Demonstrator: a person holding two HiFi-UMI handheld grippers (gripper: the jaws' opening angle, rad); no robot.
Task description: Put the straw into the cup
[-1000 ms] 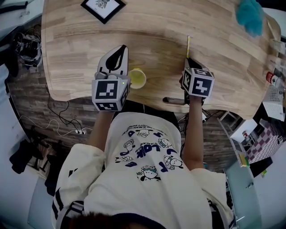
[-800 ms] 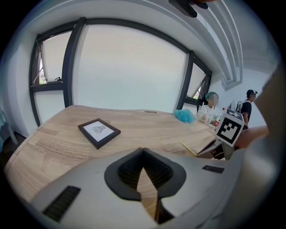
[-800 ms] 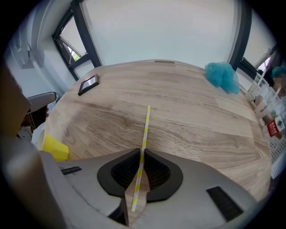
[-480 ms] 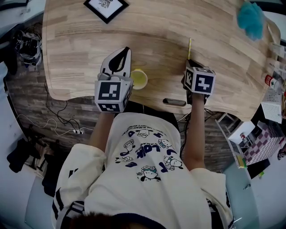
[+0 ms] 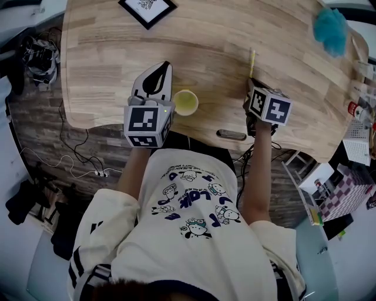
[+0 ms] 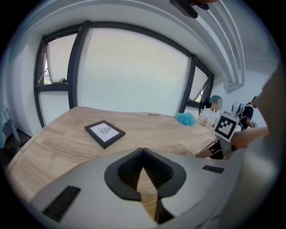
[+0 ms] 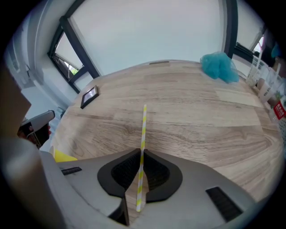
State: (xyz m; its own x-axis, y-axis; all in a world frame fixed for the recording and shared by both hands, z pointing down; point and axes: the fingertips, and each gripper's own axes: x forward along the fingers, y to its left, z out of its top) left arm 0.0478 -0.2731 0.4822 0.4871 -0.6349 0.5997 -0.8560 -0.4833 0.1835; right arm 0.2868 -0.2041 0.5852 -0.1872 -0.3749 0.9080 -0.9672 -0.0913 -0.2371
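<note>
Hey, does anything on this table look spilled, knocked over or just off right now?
Nothing stands out. The yellow cup stands upright near the front edge of the table with no spill around it, and the striped straw runs straight from the closed jaws of the right gripper. The picture frame lies flat.
</note>
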